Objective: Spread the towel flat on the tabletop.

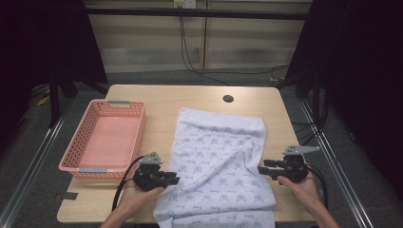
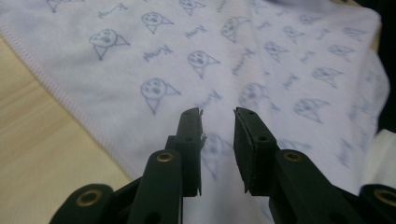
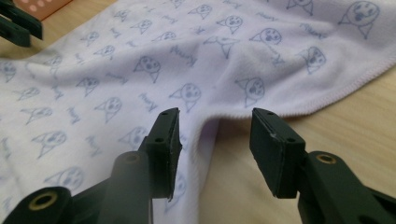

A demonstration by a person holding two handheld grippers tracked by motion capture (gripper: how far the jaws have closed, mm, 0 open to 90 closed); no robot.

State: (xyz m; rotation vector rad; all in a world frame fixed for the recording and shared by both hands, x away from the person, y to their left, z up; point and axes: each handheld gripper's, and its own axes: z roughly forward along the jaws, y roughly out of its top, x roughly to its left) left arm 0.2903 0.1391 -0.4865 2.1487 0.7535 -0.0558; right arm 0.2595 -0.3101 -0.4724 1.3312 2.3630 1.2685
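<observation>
A pink plastic basket with latticed walls and grey handles at its near and far ends sits at the desk's left edge, its inside bare. The desk is light wood with rounded corners; a round dark cable hole lies near its far edge, right of the middle. Beyond the far edge, black cables hang down a pale panelled wall and trail across the grey floor

towel near end cut off by bottom edge, forearms cropped, surroundings too dark
</observation>
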